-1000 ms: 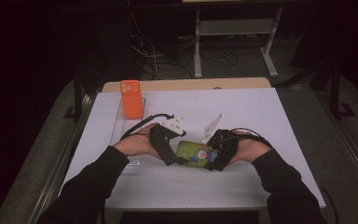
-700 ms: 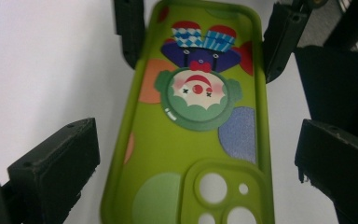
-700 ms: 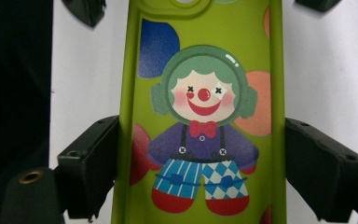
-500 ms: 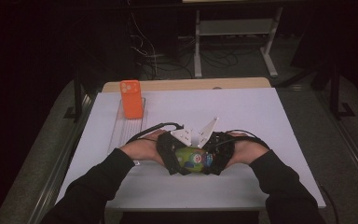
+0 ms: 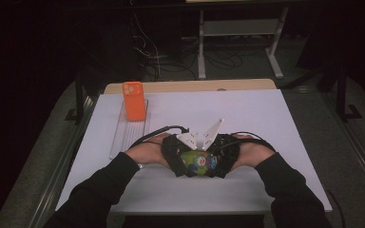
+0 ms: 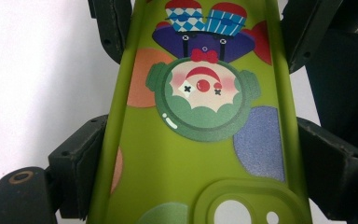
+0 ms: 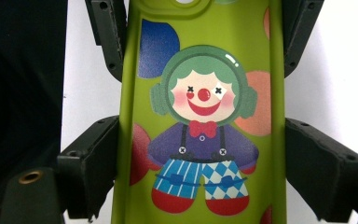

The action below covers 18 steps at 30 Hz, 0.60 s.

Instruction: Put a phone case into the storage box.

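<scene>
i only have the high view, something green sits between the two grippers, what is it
Observer: A green phone case, printed with a clown in blue trousers and a red bow tie.
Operator: which end faces which gripper
Observer: The camera cutout end is nearest the left gripper; in the right gripper view the cutout is at the far end.
Operator: are both actually on it
Observer: The right gripper has its jaws against both long edges of the case, and the left gripper's jaws flank it the same way.
</scene>
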Tool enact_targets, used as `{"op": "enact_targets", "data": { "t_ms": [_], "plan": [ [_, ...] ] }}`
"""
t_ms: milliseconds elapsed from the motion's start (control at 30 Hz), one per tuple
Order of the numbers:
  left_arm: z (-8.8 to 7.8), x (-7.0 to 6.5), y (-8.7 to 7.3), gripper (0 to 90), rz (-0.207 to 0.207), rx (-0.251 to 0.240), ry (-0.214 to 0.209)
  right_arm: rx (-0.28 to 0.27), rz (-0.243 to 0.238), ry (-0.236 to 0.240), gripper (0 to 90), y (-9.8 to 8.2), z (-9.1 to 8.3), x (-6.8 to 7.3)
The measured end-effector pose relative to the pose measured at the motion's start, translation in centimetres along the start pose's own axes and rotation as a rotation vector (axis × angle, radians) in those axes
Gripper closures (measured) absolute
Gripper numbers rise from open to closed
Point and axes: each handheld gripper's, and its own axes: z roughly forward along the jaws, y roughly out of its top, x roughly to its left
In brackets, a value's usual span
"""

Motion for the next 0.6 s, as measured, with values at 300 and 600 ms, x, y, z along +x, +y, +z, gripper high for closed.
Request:
{"op": "enact_targets", "data": {
  "t_ms": [300, 600],
  "plan": [
    [0.4, -0.4, -0.1, 14.8, -0.035, -0.006, -0.015, 0.006, 0.017, 0.01, 14.7, 0.1, 0.2, 0.4],
    [0.5, -0.9, -0.7, 15.1, -0.093, -0.004, 0.043, -0.077, 0.063, -0.044, 7.6, -1.0, -0.9, -0.2]
  ]
}}
